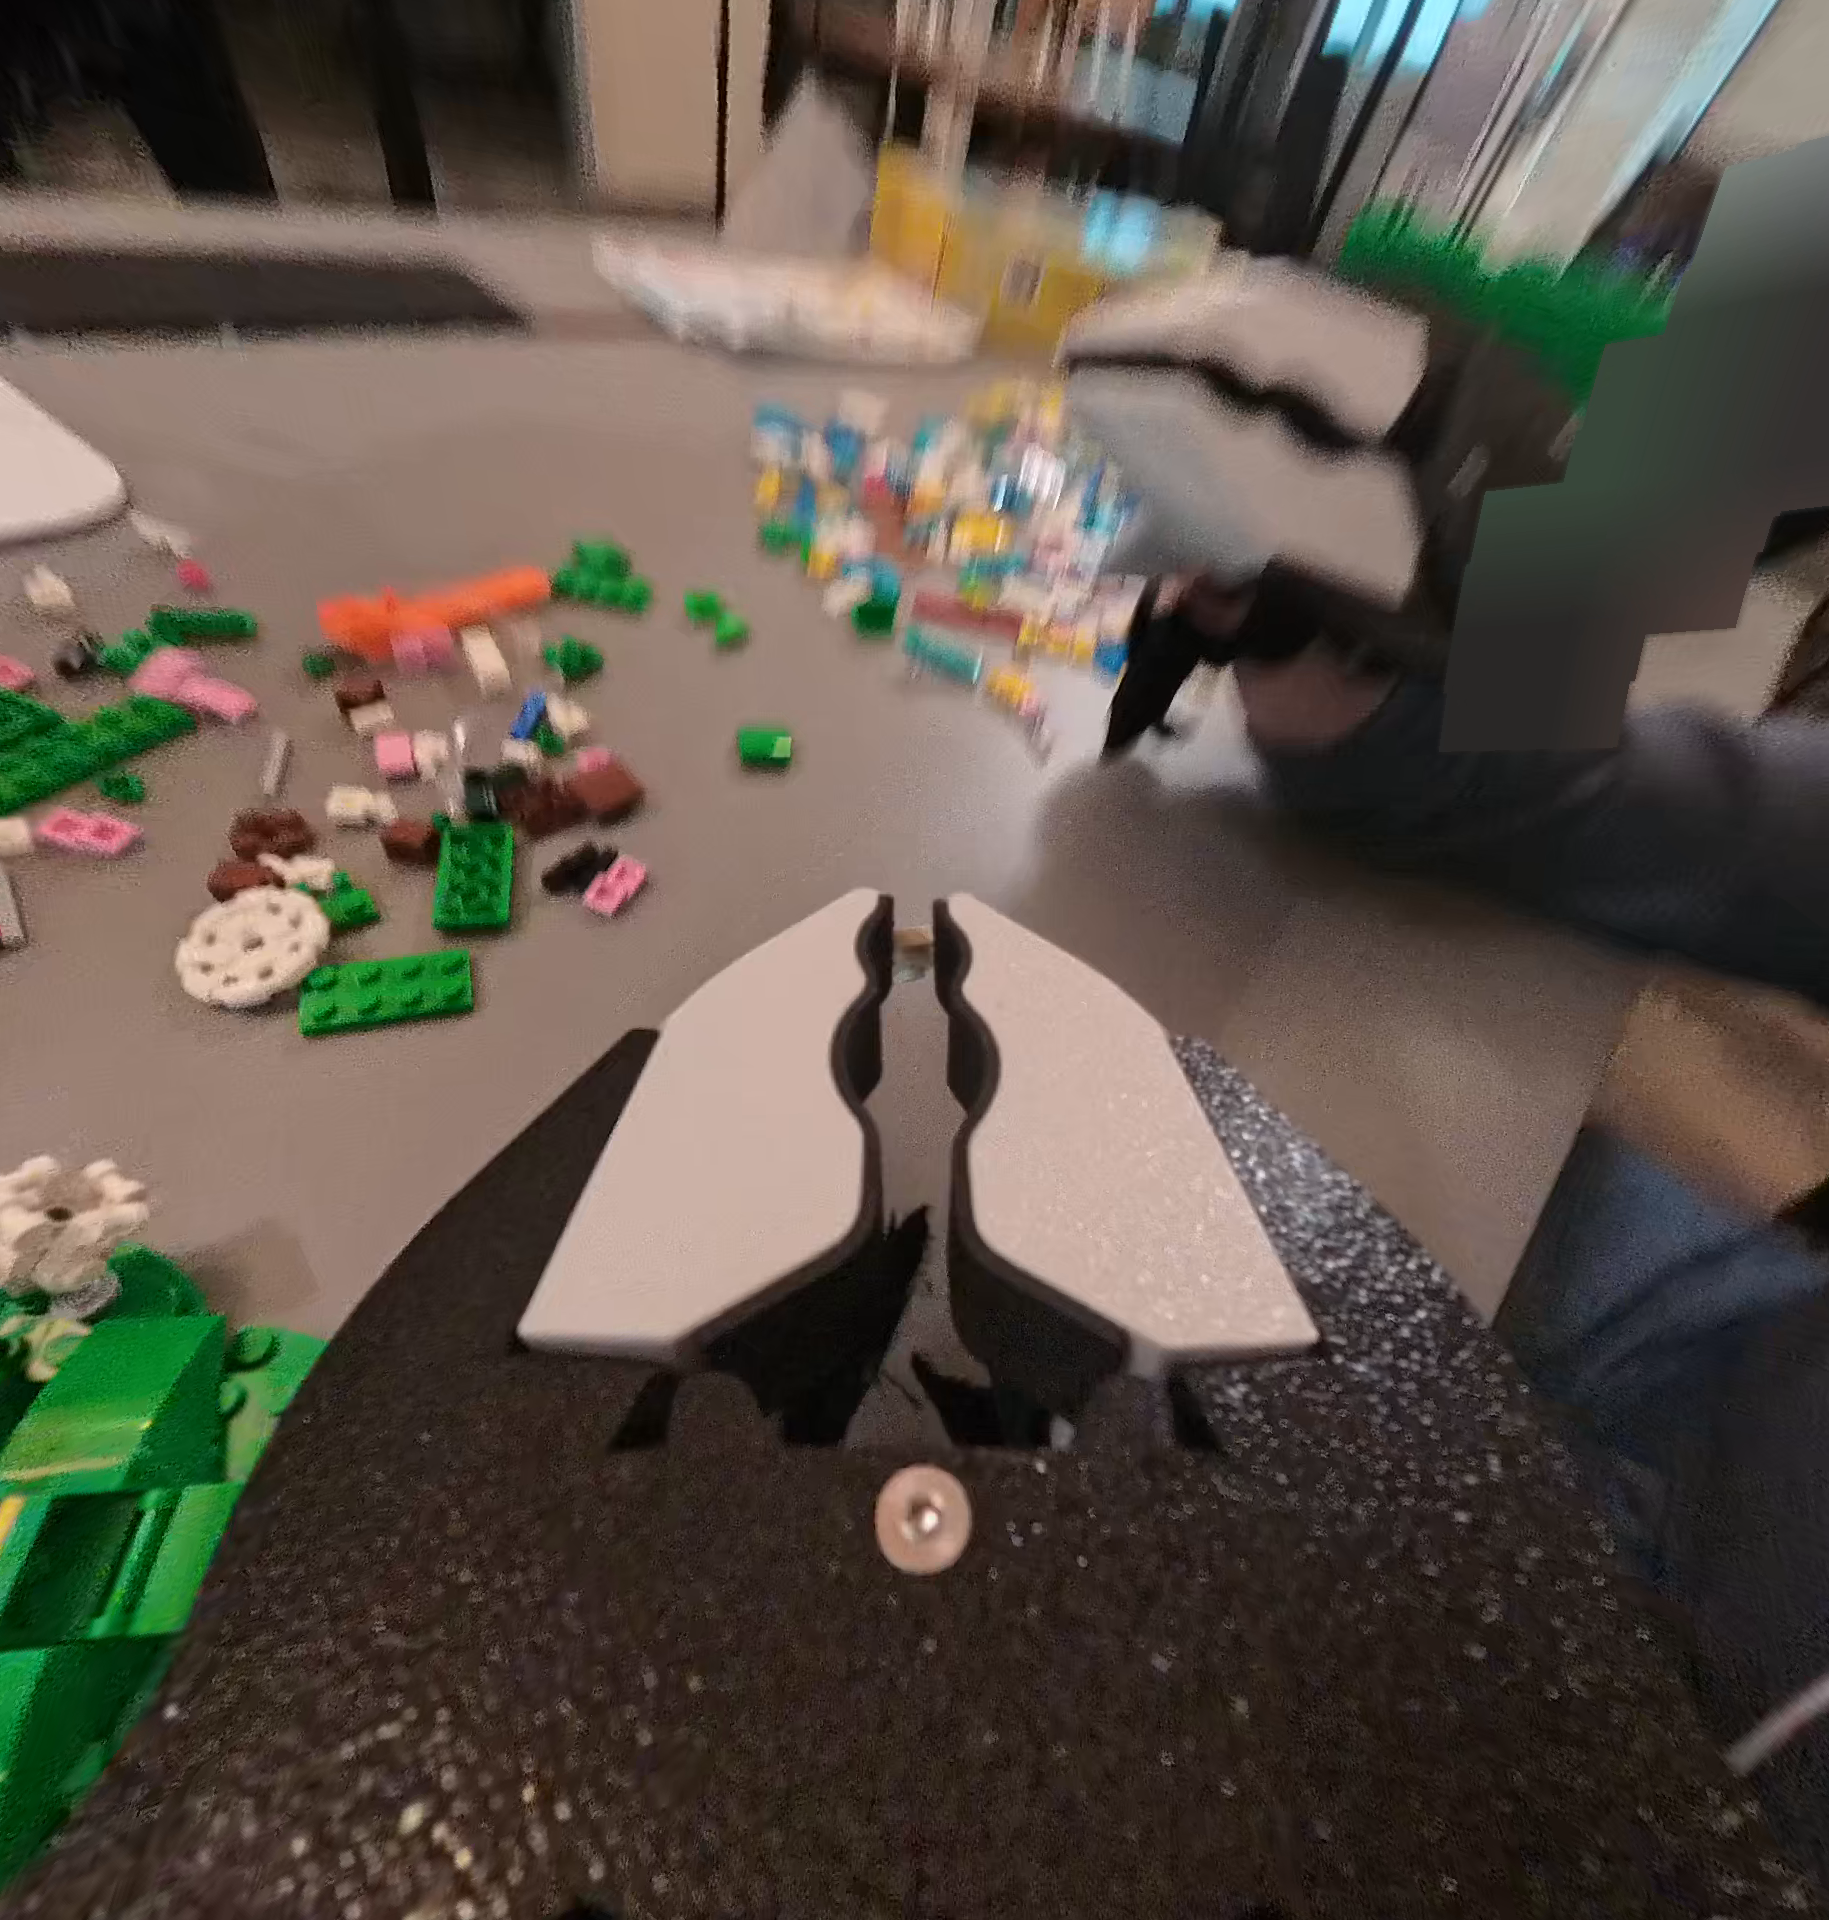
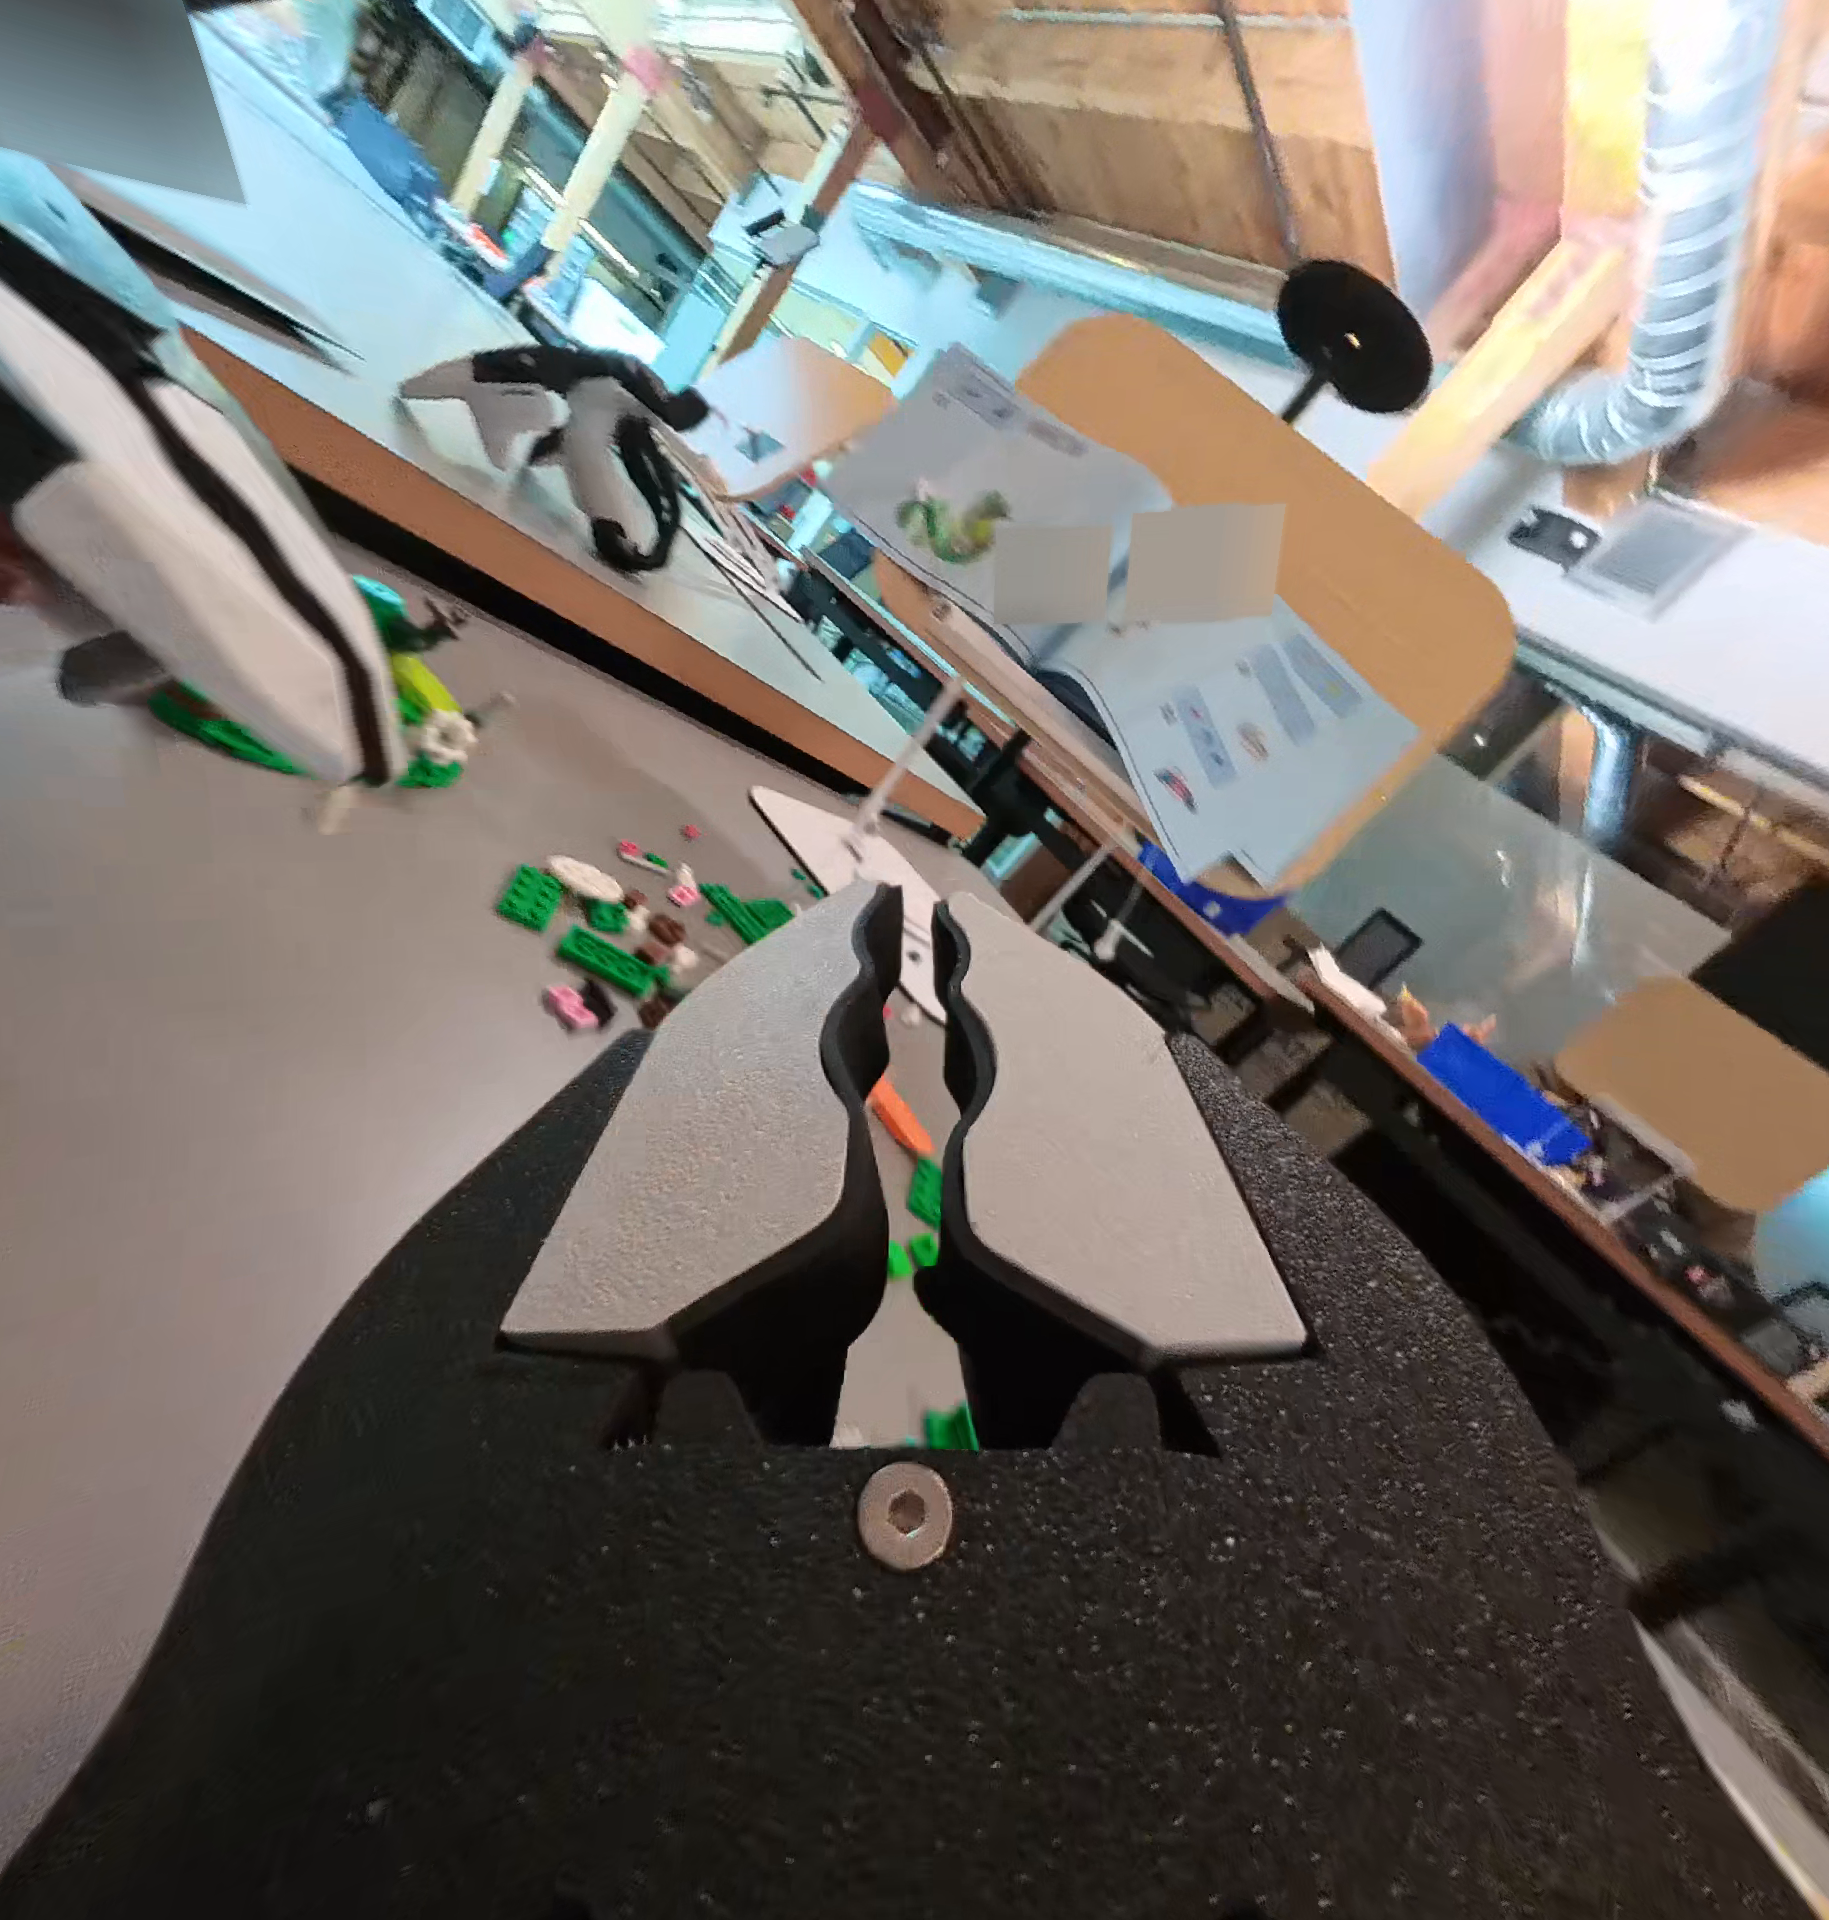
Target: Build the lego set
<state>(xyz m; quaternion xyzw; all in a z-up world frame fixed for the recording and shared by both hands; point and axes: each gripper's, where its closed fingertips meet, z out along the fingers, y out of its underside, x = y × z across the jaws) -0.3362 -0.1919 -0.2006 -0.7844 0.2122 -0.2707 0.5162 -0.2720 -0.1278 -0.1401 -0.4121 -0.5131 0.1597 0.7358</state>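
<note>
In the left wrist view my left gripper (image 1: 912, 914) hangs above the grey table (image 1: 785, 1039), its jaws nearly closed on a small pale piece (image 1: 912, 948) at the tips. A green lego build (image 1: 89, 1455) with a white flower piece (image 1: 53, 1226) stands at the bottom left. Loose green plates (image 1: 385, 992), a white round piece (image 1: 250, 945) and an orange piece (image 1: 432, 613) lie to the left. My right gripper (image 1: 1253, 447) is blurred at the upper right. In the right wrist view my right gripper (image 2: 915, 914) is tilted, shut and empty. The left gripper (image 2: 193, 582) stands before the build (image 2: 422, 707).
A pile of mixed coloured bricks (image 1: 951, 520) and a yellow box (image 1: 993, 249) lie at the back of the table. An open instruction booklet (image 2: 1097, 582) rests on a stand to the right. A spare gripper (image 2: 536, 416) lies on the neighbouring table. A person's sleeve (image 1: 1616, 810) reaches in from the right. There is about 12 cm between the tips of the two grippers.
</note>
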